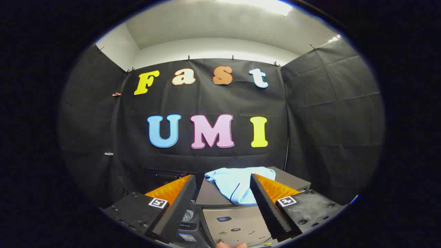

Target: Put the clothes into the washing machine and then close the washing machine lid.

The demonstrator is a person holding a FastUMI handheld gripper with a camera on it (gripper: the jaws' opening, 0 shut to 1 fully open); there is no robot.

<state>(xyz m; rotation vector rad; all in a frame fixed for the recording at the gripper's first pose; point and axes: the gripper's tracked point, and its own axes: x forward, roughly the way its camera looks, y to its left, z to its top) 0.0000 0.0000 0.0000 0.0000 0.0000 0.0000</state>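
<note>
A light blue garment (237, 182) lies crumpled on the dark grey flat top (210, 196) of the washing machine (237, 220), just beyond my fingers and slightly toward the right one. My gripper (223, 177) is open and holds nothing; its right finger (267, 203) overlaps the cloth's right edge in view. Below the cloth is the machine's silver panel with small buttons. Behind the left finger (175, 206), a bit of perforated metal drum (188, 215) shows in a dark recess.
Black cloth walls close the booth behind and on both sides of the machine. A person's fingertips (231, 245) show at the near edge of the silver panel, under my fingers. A dark box-like shape (165, 175) stands behind the machine at the left.
</note>
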